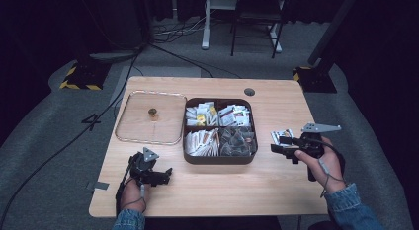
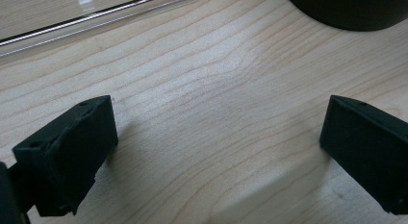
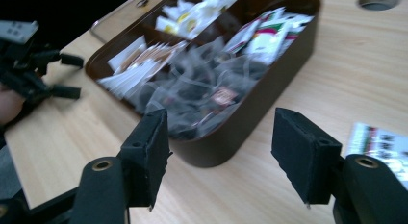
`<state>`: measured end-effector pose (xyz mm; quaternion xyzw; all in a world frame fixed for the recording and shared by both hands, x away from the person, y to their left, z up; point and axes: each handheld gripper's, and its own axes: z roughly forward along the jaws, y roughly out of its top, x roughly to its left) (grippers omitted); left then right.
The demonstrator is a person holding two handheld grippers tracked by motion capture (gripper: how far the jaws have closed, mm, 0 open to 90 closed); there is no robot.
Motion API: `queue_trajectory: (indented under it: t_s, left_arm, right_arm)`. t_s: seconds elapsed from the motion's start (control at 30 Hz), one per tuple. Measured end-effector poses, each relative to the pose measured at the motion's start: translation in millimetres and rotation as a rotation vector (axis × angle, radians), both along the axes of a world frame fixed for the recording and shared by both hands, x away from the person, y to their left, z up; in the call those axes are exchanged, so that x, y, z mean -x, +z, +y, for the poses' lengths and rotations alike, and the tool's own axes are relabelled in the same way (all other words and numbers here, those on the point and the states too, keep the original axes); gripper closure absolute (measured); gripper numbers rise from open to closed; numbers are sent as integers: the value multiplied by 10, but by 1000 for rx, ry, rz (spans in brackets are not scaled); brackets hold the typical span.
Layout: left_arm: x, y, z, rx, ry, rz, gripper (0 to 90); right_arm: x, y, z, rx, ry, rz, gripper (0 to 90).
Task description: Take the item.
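A dark brown box [image 1: 217, 160] stands mid-table, its four compartments filled with tea bags and sachets. To its left lies its clear lid [image 1: 133, 126] with a small knob [image 1: 152, 113]. My left gripper [image 1: 165, 175] rests low over bare wood near the front left, open [image 2: 219, 120], nothing between its fingers. Right of the box, my right gripper [image 1: 276, 143] is open too [image 3: 221, 137], aimed at the box wall [image 3: 240, 132]. A white printed packet [image 1: 282, 135] lies on the table just beside its jaws [image 3: 380, 142].
The wooden table [image 1: 222, 190] has a cable hole [image 1: 249, 92] at the back right. In the left gripper view, the lid's edge [image 2: 96, 15] and a box corner [image 2: 356, 12] lie ahead. Cables, stands and chair legs occupy the floor behind.
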<state>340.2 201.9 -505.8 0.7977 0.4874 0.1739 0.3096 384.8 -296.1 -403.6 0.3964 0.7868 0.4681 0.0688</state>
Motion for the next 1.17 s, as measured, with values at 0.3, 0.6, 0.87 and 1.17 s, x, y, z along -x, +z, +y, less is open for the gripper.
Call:
queue_trajectory:
  t_s: [0.3, 0.6, 0.87, 1.17]
  left_arm:
    - [0, 0, -1, 1, 0, 0, 0]
    - [0, 0, 0, 0, 0, 0, 0]
    - [0, 0, -1, 1, 0, 1, 0]
    - [-1, -1, -1, 2, -1, 0, 0]
  right_arm:
    - [267, -284, 285, 40, 97, -7, 380]
    - [378, -715, 468, 193, 143, -17, 362]
    - [415, -948, 539, 280, 171, -70, 275]
    - [428, -1013, 589, 283, 171, -118, 150]
